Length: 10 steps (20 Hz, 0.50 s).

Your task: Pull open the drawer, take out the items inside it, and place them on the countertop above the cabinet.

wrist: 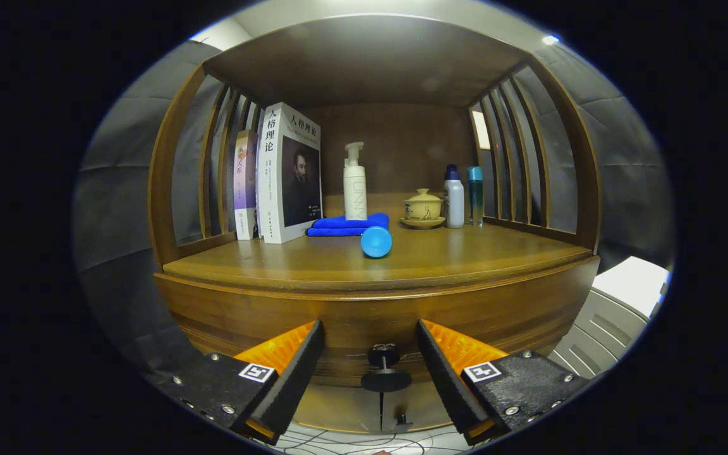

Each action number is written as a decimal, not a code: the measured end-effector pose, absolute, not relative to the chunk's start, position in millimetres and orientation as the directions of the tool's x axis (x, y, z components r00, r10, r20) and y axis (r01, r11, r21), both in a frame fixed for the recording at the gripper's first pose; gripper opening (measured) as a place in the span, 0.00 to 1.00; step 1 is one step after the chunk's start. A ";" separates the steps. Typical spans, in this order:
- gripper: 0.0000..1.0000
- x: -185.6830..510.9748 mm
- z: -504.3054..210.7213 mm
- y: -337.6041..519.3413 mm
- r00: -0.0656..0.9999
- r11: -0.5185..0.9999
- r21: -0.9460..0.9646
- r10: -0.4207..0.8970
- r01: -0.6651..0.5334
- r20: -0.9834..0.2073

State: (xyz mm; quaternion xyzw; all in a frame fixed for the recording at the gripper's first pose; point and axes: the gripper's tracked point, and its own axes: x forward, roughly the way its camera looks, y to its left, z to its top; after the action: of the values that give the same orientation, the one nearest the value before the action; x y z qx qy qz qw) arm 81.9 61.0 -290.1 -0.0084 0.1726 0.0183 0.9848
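Fingers spread wide, low in the frame, and the gripper (370,363) grips nothing; the dark drawer knob (385,368) sits right between them, untouched on the closed drawer (376,316). Above, at centre frame, the countertop (465,256) carries a blue round object (376,241), a blue cloth (346,225), a white pump bottle (354,183), books (288,174) at left and a lidded teacup (423,207).

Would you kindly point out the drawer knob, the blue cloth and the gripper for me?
drawer knob (385,379): gripper view, on its round front disc.
blue cloth (346,225): gripper view, on its folded top.
gripper (370,354): gripper view, midway between its open fingertips.
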 end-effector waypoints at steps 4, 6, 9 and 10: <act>0.93 82.3 -290.5 62.6 0.946 1.000 0.000 0.020 -0.021 -0.322; 0.93 81.9 -291.7 64.2 0.949 1.000 0.007 0.023 -0.022 -0.314; 0.93 84.1 -274.2 50.6 0.954 0.999 -0.027 0.034 -0.045 -0.299; 0.93 82.5 -265.0 43.0 0.957 0.998 -0.039 0.037 -0.050 -0.289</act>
State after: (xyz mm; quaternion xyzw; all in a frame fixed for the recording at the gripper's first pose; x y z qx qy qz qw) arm 82.5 43.0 -265.0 -0.0230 0.1456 0.0220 0.9888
